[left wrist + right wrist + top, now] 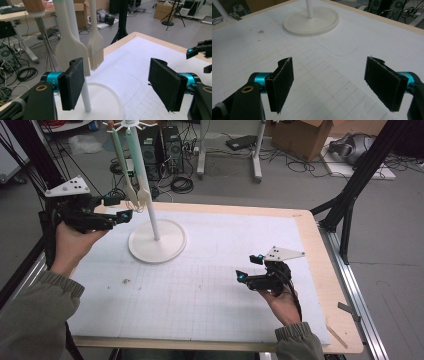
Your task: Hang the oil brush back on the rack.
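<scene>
Gridded white mat (200, 285), round-based stand (157, 241)

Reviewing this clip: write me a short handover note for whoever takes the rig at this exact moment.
Left gripper: jaws open, nothing between them, raised beside the hanging utensils at the table's far left.
Right gripper: open, nothing between its jaws, over the white mat at the near right.
Things: white stand on the mat; a spatula and a brush hang from its top, close to the pole.
Done: both utensils are on the stand, neither gripped.
Left: cannot tell from this moment whether one is about to be taken off or was just hung; check that before moving the left gripper.
</scene>
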Action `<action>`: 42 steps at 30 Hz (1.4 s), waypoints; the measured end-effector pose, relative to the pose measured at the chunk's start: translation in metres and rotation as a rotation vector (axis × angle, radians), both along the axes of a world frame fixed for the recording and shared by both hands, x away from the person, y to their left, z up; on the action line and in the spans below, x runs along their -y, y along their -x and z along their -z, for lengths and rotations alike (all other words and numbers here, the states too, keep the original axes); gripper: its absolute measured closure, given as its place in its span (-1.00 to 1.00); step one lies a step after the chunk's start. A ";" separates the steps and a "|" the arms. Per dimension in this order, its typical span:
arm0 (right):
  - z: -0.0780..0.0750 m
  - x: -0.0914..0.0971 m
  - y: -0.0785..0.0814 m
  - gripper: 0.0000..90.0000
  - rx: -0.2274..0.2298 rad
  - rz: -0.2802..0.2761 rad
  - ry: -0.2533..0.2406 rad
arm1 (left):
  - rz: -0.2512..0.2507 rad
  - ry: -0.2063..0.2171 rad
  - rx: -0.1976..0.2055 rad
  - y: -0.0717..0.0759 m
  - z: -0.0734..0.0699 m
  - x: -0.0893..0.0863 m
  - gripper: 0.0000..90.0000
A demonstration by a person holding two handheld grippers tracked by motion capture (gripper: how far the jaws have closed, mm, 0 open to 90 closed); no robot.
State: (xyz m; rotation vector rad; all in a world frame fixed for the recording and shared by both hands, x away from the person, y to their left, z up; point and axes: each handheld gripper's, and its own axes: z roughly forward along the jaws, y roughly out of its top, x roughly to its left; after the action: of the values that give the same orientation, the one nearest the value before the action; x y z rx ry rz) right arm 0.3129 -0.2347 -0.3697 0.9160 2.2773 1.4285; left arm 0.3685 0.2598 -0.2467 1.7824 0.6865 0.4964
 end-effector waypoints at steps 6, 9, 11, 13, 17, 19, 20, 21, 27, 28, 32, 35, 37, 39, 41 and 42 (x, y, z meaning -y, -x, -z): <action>-0.001 0.003 0.000 -0.50 0.003 0.010 -0.003 | -0.009 -0.002 -0.003 0.006 0.013 -0.001 -0.42; -0.001 0.004 0.001 -0.51 -0.002 0.015 -0.005 | -0.010 -0.006 0.005 0.011 0.018 0.000 -0.42; -0.001 0.004 0.001 -0.51 -0.002 0.015 -0.004 | -0.012 -0.001 0.011 0.014 0.021 0.000 -0.43; -0.001 0.005 0.001 -0.51 0.006 0.016 -0.001 | -0.013 -0.002 0.012 0.017 0.025 0.000 -0.44; -0.001 0.007 0.001 -0.51 0.005 0.023 -0.003 | -0.012 -0.002 0.009 0.021 0.034 0.001 -0.47; -0.001 0.007 0.001 -0.51 0.005 0.025 0.000 | -0.011 0.000 0.004 0.023 0.039 0.002 -0.47; 0.000 0.007 0.002 -0.51 0.002 0.028 0.001 | -0.013 0.003 0.003 0.024 0.041 0.003 -0.48; 0.000 0.007 0.002 -0.51 0.002 0.028 0.000 | -0.012 0.001 0.004 0.025 0.042 0.003 -0.48; 0.000 0.008 0.002 -0.51 -0.002 0.031 0.003 | -0.009 0.006 0.002 0.031 0.053 0.007 -0.51; 0.000 0.008 0.002 -0.51 -0.002 0.032 0.004 | -0.009 0.006 0.002 0.031 0.055 0.007 -0.51; 0.001 0.009 0.003 -0.51 0.000 0.036 0.004 | -0.013 0.000 0.001 0.035 0.062 0.008 -0.52; 0.001 0.010 0.003 -0.51 -0.004 0.038 0.007 | -0.019 -0.009 0.006 0.038 0.066 0.010 -0.52; 0.001 0.010 0.003 -0.51 0.001 0.038 0.007 | -0.017 -0.009 0.007 0.040 0.069 0.011 -0.52; 0.002 0.010 0.004 -0.51 0.001 0.039 0.006 | -0.016 -0.007 0.009 0.041 0.071 0.012 -0.52; 0.002 0.010 0.005 -0.51 0.005 0.043 0.007 | -0.013 -0.014 0.010 0.043 0.073 0.013 -0.52; 0.002 0.011 0.005 -0.51 0.005 0.042 0.005 | -0.015 -0.009 0.011 0.044 0.074 0.013 -0.52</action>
State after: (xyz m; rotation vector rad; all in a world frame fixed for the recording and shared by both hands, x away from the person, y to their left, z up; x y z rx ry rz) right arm 0.3077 -0.2455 -0.3716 0.9521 2.2437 1.4047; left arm 0.3249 0.2466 -0.3205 1.7833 0.6906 0.5200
